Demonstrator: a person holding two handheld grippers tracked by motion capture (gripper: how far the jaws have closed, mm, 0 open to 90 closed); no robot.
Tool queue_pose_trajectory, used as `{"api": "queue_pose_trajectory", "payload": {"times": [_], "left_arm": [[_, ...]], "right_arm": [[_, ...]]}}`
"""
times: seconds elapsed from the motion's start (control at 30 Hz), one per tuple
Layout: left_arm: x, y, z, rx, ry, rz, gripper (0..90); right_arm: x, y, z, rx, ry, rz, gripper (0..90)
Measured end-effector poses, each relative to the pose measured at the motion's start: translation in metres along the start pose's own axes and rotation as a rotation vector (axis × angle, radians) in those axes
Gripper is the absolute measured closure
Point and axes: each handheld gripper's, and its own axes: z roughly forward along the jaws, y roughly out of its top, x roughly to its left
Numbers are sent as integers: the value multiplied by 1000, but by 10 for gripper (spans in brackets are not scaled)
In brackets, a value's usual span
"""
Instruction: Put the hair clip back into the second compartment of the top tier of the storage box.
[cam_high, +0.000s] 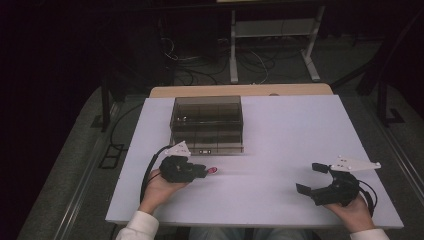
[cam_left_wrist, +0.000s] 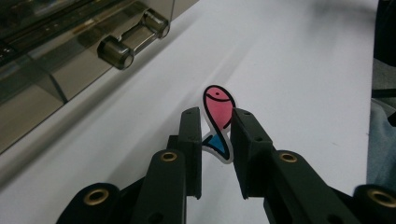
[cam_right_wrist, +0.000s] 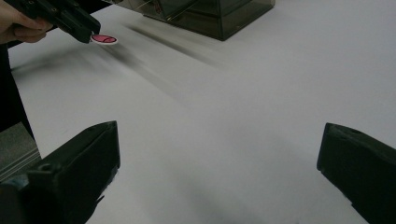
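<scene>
Fish sticker (cam_left_wrist: 218, 106) pinched in left gripper (cam_left_wrist: 215, 135); right gripper (cam_high: 315, 179) gapes wide over bare table (cam_high: 280, 135).

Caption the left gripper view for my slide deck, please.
Left gripper pinching a pink fish sticker above the white table, beside a smoky drawer box.

Dim room, white rectangular tabletop (cam_high: 280, 125) under the tools, grey carpeted floor (cam_high: 75, 165) around it, white metal desk frame (cam_high: 272, 40) beyond, tangled black cables (cam_high: 200, 65) on the floor, dark surroundings.
</scene>
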Motion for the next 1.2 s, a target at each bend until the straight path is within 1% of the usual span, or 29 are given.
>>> {"api": "queue_pose_trajectory", "payload": {"times": [0.23,0.27,0.47,0.6,0.83,1.2], "left_arm": [[-4,4,-5,-14,-25,6,736],[-4,5,-5,-12,-33,8,736],[-7,9,-6,-5,-52,20,736],[-9,11,-9,-18,-67,19,736],[-10,16,-19,-46,-63,29,736],[-12,22,-27,-59,-64,40,737]], "right_arm": [[0,0,0,1,-1,1,0],[0,0,0,1,-1,1,0],[0,0,0,1,-1,0,0],[0,-1,-1,1,-4,3,0],[0,-1,-1,1,-5,6,0],[0,-1,-1,0,-6,6,0]]}}
